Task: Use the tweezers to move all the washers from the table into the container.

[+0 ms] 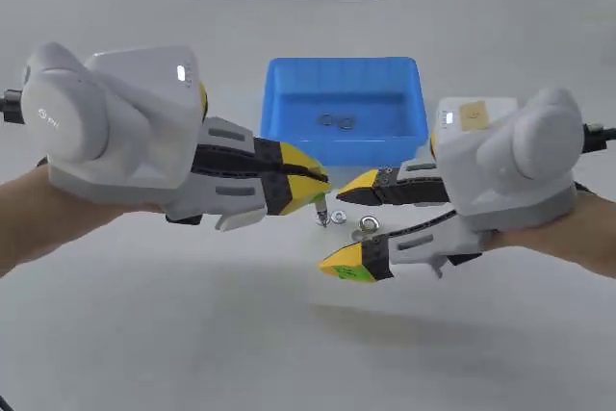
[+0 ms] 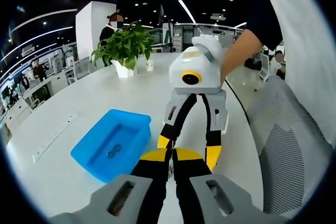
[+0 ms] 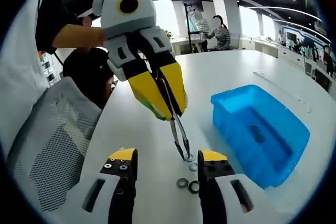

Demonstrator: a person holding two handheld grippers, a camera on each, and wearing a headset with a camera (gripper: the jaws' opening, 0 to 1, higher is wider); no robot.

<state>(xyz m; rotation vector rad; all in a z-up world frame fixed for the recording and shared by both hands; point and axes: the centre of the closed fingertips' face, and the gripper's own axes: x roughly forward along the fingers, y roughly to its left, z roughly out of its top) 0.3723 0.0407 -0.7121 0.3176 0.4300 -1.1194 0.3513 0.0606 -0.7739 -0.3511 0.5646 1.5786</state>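
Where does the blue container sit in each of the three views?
Head view: the blue container is at upper centre.
Left gripper view: it is at lower left, on the white table.
Right gripper view: it is right of centre, to the right of the tweezers.
Shared landmark: the two washers lying inside it.

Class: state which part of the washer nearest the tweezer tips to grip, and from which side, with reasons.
Probably its rim, one tip through the hole, one outside, coming from above. The washer lies flat on the table, so its edge gives little to pinch, and the tweezers in the left gripper slant down at it.
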